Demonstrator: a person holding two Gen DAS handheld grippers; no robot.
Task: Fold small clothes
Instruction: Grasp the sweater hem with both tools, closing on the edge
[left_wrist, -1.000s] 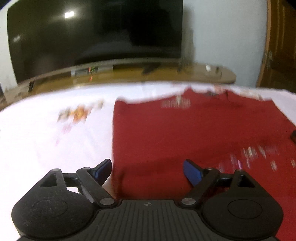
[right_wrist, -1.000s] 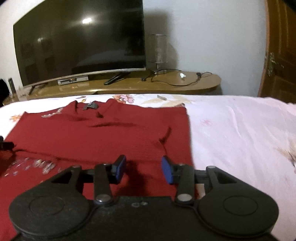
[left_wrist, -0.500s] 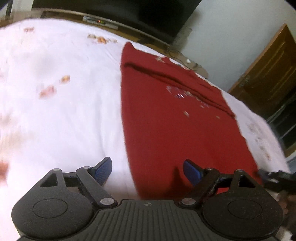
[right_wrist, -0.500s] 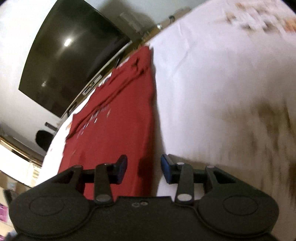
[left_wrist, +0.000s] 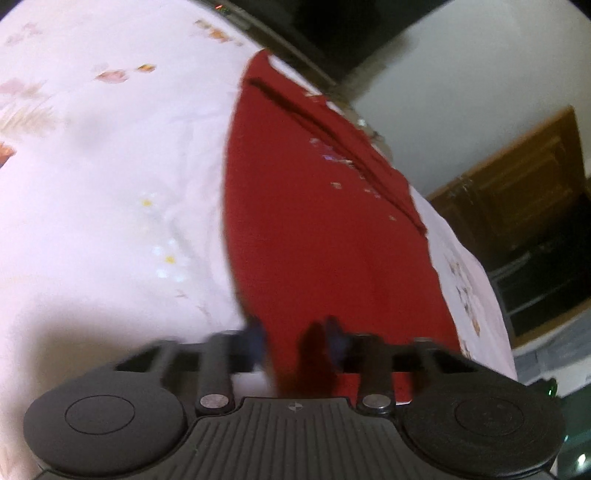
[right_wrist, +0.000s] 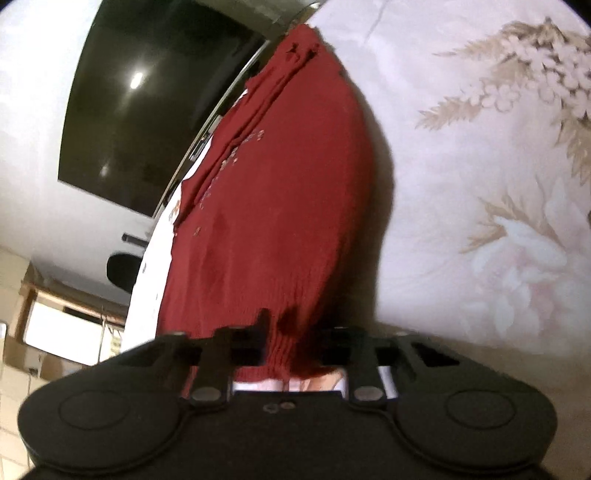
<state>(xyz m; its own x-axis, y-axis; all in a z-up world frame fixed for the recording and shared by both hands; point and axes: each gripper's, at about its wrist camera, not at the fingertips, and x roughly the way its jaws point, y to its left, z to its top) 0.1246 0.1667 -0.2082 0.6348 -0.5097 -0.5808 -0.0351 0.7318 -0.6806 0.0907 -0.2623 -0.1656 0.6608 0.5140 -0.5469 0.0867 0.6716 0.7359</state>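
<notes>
Tools L (left_wrist: 295, 338) & R (right_wrist: 291, 332) both straddle red top (left_wrist: 325, 229) hem; grip unclear.

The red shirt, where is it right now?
The red shirt lies spread on the flowery white bedsheet, stretching toward the TV. Its near edge sits between the jaws of the left gripper and the right gripper.

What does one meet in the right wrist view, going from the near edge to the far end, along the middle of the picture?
right gripper at the near hem → red garment stretching away over the floral bedsheet → its collar end → wooden TV stand edge → dark television.
</notes>
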